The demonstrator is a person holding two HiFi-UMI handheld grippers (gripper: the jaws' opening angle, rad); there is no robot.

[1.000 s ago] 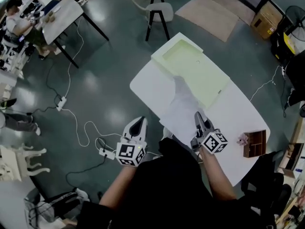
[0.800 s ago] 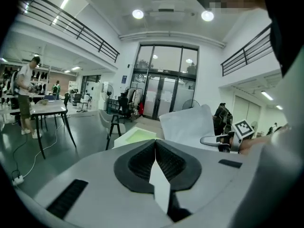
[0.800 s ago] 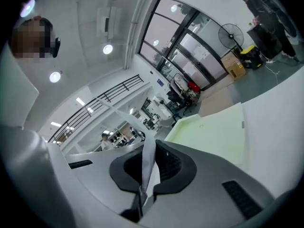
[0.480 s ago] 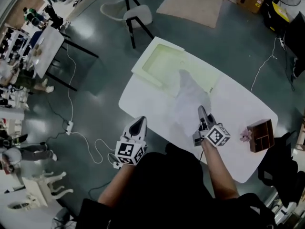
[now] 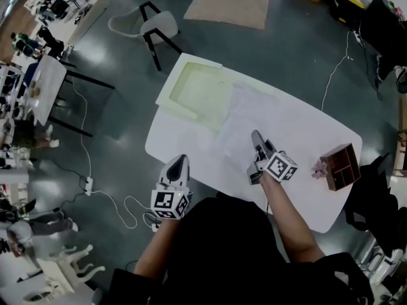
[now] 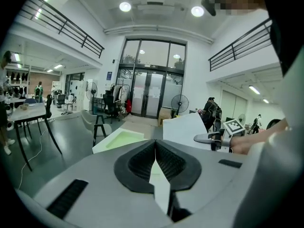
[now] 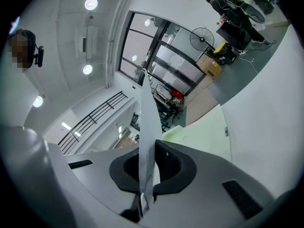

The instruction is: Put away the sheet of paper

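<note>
The sheet of paper is white and thin, slightly rumpled, and spreads out over the white table from its near edge toward a pale green open case at the table's far left end. Its far part overlaps the right side of that case. Its near edge is pinched between the closed jaws of the right gripper, where the sheet shows edge-on, standing upright.

1. Glossy dark grey floor, with a white power strip lying on it.
2. Beige rug at the far end, near a white chair on black legs.
3. White side table at left, black-legged.
4. Tall glass doors between white walls, railed balconies on both sides.
5. Round ceiling lamps lit; standing fan beside the doors.
</note>
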